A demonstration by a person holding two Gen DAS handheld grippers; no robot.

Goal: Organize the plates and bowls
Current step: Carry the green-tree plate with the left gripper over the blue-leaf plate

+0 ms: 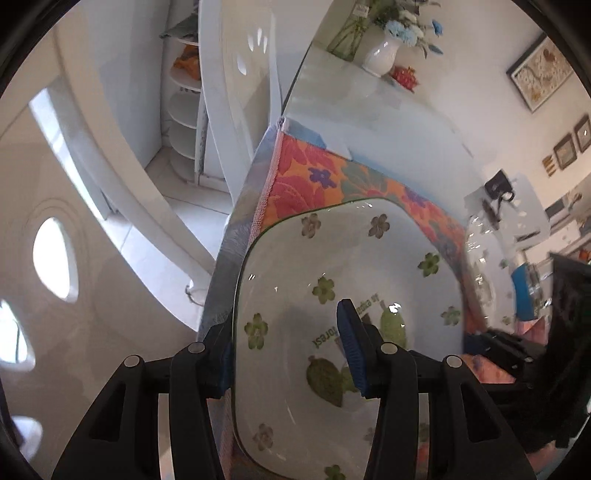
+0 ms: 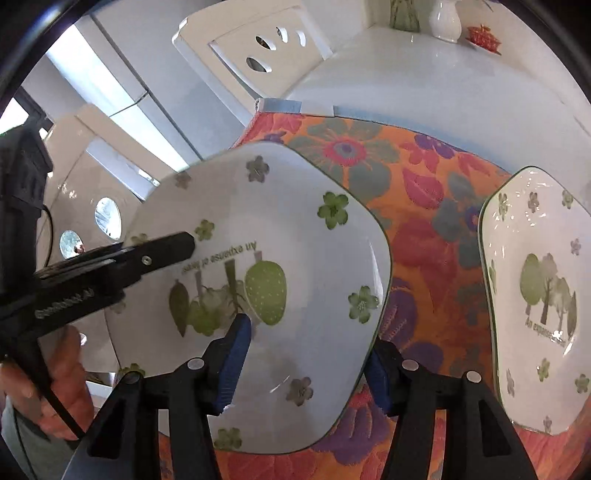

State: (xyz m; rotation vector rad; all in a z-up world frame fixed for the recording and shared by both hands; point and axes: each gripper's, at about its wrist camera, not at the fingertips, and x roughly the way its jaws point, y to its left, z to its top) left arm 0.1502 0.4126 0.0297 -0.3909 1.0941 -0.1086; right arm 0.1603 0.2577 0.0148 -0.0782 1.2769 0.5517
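Observation:
A white square plate (image 2: 303, 221) with green flowers and cactus-like prints hangs partly past the table's left edge. Both grippers are shut on it. In the right wrist view my right gripper (image 2: 308, 339) clamps the near rim, one blue pad on the plate's face and the other under its edge. My left gripper (image 1: 284, 332) grips the same plate (image 1: 351, 258) at another rim, one finger on top and one outside. Its black top finger (image 2: 162, 251) also shows in the right wrist view. A second plate (image 2: 535, 295) with a tree print lies on the cloth to the right.
An orange floral cloth (image 2: 417, 177) covers the near part of a white table (image 2: 424, 81). A white vase (image 1: 382, 55) with flowers and a small red pot (image 2: 482, 35) stand at the far end. A white chair (image 2: 258, 48) is beside the table. A hand (image 2: 62, 387) holds the left gripper.

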